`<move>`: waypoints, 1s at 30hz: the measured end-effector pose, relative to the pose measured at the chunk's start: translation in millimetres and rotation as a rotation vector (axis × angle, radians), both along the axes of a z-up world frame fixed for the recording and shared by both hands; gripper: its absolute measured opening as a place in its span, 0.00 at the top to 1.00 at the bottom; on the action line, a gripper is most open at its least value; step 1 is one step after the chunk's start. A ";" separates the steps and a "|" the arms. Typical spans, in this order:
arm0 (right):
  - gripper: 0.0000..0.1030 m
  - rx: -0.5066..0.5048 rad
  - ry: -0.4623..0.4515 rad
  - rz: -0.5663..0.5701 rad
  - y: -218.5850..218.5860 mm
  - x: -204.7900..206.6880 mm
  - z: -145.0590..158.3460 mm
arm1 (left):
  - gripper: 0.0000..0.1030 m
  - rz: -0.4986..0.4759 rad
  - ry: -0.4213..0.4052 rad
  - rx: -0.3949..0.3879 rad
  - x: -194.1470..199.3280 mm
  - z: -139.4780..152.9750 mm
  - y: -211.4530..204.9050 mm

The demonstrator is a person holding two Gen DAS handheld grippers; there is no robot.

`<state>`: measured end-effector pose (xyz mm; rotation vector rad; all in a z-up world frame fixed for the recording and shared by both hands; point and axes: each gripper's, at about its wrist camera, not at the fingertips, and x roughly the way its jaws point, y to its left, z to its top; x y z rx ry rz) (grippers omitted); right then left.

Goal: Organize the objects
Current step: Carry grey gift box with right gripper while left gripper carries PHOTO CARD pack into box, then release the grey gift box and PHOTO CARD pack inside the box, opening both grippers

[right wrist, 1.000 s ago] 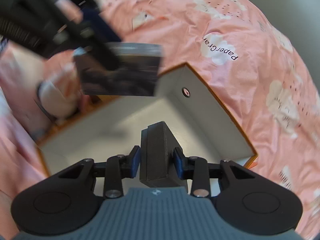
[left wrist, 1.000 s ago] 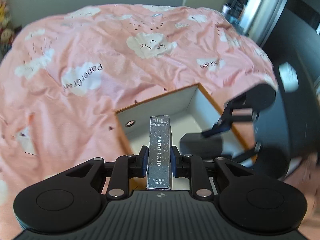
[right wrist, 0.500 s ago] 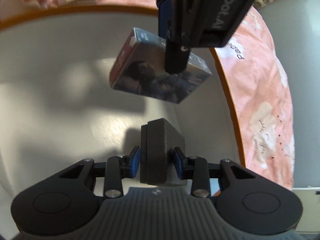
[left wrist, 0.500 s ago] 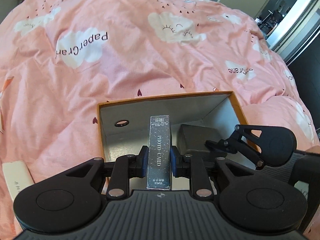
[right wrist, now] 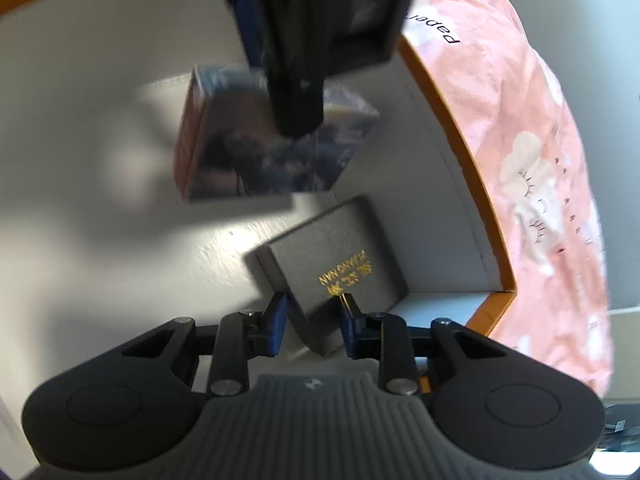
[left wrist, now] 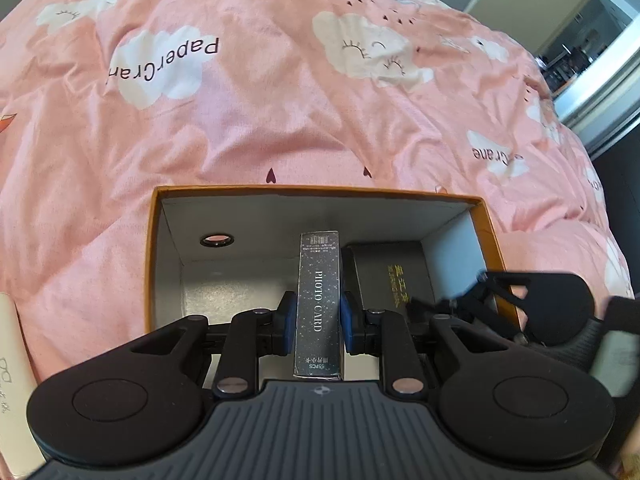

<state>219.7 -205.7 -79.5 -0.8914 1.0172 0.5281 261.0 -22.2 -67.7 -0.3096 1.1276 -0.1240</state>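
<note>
My left hand-held gripper (left wrist: 319, 320) is clamping a tall, narrow card box (left wrist: 319, 300) by its two broad faces, holding it upright over the open storage box (left wrist: 160, 240), whose orange rim and pale walls are lying just ahead of my fingers on the pink bed cover (left wrist: 280, 100). The card box is looking stiff, light and a little glossy, so I am judging that gripping low across the broad faces is keeping it from slipping. Its spine is reading "PHOTO CARD", with "55PCS" near the bottom. My right hand-held gripper (right wrist: 312, 322) is closing its jaws, though the pads are standing apart from the black case (right wrist: 332, 264) tilted between them on the storage box floor. Its gold lettering is reading "XI ANG NAN". The cover is showing "PaperCrane".
</note>
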 end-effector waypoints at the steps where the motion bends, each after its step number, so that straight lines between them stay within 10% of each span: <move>1: 0.66 0.028 0.011 -0.013 -2.0 0.4 5.3 | 0.75 0.009 -0.002 0.000 0.9 -1.4 -1.3; 17: 0.65 0.150 0.044 -0.099 -22.7 3.4 34.5 | 0.72 0.034 0.051 0.070 11.8 -24.3 -12.3; 30: 0.63 0.253 0.101 -0.150 -39.0 20.1 51.7 | 0.42 -0.524 0.026 0.400 -0.7 -20.5 -43.7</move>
